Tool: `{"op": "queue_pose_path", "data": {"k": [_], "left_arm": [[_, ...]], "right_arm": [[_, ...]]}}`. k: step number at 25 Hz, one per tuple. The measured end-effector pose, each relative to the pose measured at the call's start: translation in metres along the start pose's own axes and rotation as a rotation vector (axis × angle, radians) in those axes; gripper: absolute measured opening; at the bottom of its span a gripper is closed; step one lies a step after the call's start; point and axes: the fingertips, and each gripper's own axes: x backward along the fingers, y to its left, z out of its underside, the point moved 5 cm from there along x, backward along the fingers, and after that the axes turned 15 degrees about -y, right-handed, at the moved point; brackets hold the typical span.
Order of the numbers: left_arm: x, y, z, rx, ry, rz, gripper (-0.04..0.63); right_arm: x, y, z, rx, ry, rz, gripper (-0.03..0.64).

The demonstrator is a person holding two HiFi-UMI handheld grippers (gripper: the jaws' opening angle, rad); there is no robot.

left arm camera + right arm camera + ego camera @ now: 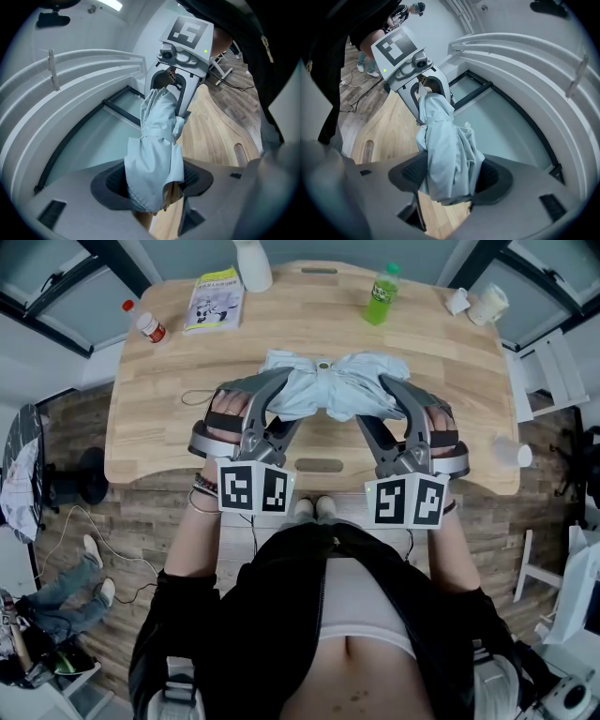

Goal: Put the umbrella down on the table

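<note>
Umbrella over wood table w/ green bottle; plank floor around.

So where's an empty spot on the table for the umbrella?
The table has bare wood between the booklet and the green bottle, and on its left side below the small bottle. The far right corner is crowded with small white things.

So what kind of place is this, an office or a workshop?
Probably an office-like test or recording room: a wooden desk with cable slots, glass panels in dark frames, and curved white walls.
</note>
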Motion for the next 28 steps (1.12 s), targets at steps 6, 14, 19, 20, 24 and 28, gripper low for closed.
{"op": "queue_pose_path", "data": {"k": [6, 14, 19, 20, 24, 28], "left_arm": [[-0.005, -0.009, 0.007, 0.018, 0.008, 0.024, 0.273], [-0.007, -0.022, 0.016, 0.029, 0.022, 0.043, 0.273], [-0.01, -0.028, 0.02, 0.045, 0.034, 0.057, 0.272], [-0.01, -0.029, 0.021, 0.049, 0.035, 0.06, 0.272], [-0.011, -0.035, 0.023, 0.06, 0.038, 0.069, 0.272], [-0.015, -0.041, 0.025, 0.064, 0.041, 0.082, 0.272]], "right_arm": [[-0.004, 0.008, 0.007, -0.014, 0.012, -0.022, 0.302], [-0.01, 0.021, 0.014, -0.031, 0.016, -0.038, 0.301], [-0.014, 0.027, 0.018, -0.035, 0.021, -0.051, 0.301], [-0.014, 0.028, 0.019, -0.036, 0.023, -0.054, 0.302], [-0.015, 0.034, 0.023, -0.029, 0.02, -0.064, 0.302], [-0.017, 0.04, 0.032, -0.023, 0.014, -0.071, 0.301]]}}
